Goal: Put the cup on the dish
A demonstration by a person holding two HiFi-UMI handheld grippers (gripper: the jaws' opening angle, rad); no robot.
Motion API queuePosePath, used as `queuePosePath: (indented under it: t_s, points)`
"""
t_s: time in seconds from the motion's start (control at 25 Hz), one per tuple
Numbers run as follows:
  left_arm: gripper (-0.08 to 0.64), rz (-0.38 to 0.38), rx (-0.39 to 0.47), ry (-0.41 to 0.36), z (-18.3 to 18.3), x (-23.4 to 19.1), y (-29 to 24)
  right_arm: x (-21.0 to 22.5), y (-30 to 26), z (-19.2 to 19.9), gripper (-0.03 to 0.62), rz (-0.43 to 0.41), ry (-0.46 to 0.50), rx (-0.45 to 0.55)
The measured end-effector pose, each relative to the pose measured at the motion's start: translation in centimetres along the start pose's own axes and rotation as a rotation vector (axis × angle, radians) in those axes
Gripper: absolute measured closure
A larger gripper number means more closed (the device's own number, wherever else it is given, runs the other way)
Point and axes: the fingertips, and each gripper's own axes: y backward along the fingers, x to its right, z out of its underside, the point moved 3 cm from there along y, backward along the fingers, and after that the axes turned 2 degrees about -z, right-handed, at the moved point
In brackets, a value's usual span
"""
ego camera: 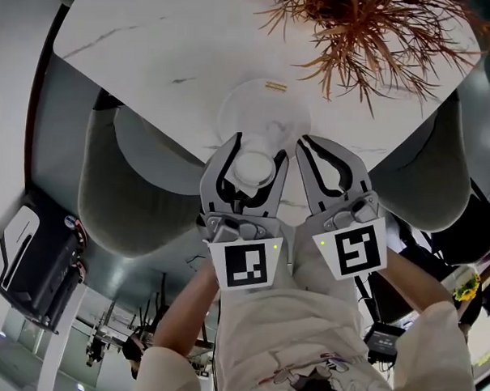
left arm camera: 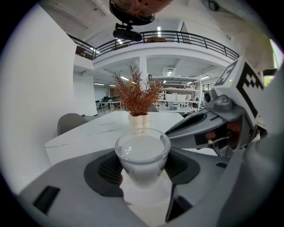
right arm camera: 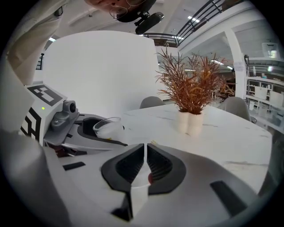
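The cup (ego camera: 254, 168) sits between the jaws of my left gripper (ego camera: 259, 143), which stand wide with their dark ribbed pads pressed on its two sides. It is a small round tumbler of frosted, milky glass, and it looks empty to me, though the cloudy wall makes that hard to judge. From the head view it is over the near edge of the dish (ego camera: 265, 102), a plain white round plate with nothing else on it. I cannot tell from any view whether the cup's base touches the dish, since the jaws cover it. My right gripper (ego camera: 313, 150) is just beside the left one, its jaws closed to a thin slit with nothing between them. Both are over a white marble table (ego camera: 154, 41) with grey veins. A dry, rust-coloured plant (ego camera: 358, 25) stands farther back in a white vase (right arm camera: 188, 123), cut off by the head view's top edge. A rounded grey chair (ego camera: 116, 185) is tucked under the table's edge.
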Motion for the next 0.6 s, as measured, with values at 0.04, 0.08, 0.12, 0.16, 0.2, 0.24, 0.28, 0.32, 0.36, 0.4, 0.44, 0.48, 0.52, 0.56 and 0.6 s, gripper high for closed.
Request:
queuePosePath:
  t_s: [0.04, 0.08, 0.12, 0.16, 0.2, 0.24, 0.28, 0.32, 0.36, 0.4, 0.44, 0.48, 0.52, 0.56, 0.6]
  points:
    - [0.288, 0.001, 0.004, 0.000, 0.1, -0.1, -0.2, 0.1, -0.2, 0.1, 0.586, 0.002, 0.000, 0.000]
    - [0.288, 0.004, 0.006, 0.000, 0.3, -0.1, -0.5, 0.1, -0.4, 0.2, 0.586, 0.004, 0.001, -0.001]
    - [0.288, 0.005, 0.005, 0.001, 0.4, -0.2, -0.6, 0.2, -0.6, 0.4, 0.586, 0.005, 0.004, -0.006]
    - [0.288, 0.006, 0.004, -0.001, 0.6, -0.2, -0.8, 0.2, -0.8, 0.7, 0.586, 0.005, 0.010, -0.013]
    - [0.288, 0.006, 0.002, -0.003, 0.8, -0.2, -1.0, 0.3, -0.9, 1.0, 0.586, 0.005, 0.016, -0.022]
    - [0.288, 0.007, 0.001, -0.004, 0.9, -0.2, -1.1, 0.4, -1.1, 1.3, 0.586, 0.005, 0.022, -0.030]
    - [0.288, 0.008, 0.001, -0.005, 1.1, -0.2, -1.3, 0.6, -1.4, 1.5, 0.586, 0.005, 0.027, -0.037]
    - [0.288, 0.009, 0.002, -0.006, 1.1, -0.2, -1.5, 0.8, -1.6, 1.7, 0.586, 0.004, 0.030, -0.040]
    - [0.288, 0.011, 0.004, -0.007, 1.2, -0.2, -1.6, 0.9, -1.8, 1.8, 0.586, 0.005, 0.032, -0.039]
    - [0.288, 0.012, 0.006, -0.007, 1.2, -0.2, -1.8, 1.0, -2.0, 1.8, 0.586, 0.007, 0.032, -0.036]
    - [0.288, 0.014, 0.009, -0.007, 1.2, -0.2, -1.9, 1.1, -2.2, 1.8, 0.586, 0.010, 0.032, -0.034]
    - [0.288, 0.014, 0.012, -0.009, 1.2, -0.2, -2.1, 1.1, -2.2, 1.9, 0.586, 0.013, 0.031, -0.033]
    - [0.288, 0.013, 0.015, -0.012, 1.3, -0.3, -2.3, 1.2, -2.3, 1.9, 0.586, 0.016, 0.030, -0.034]
    - [0.288, 0.012, 0.017, -0.014, 1.3, -0.3, -2.5, 1.3, -2.4, 2.0, 0.586, 0.018, 0.029, -0.037]
    - [0.288, 0.012, 0.018, -0.016, 1.4, -0.3, -2.7, 1.3, -2.4, 2.0, 0.586, 0.020, 0.027, -0.037]
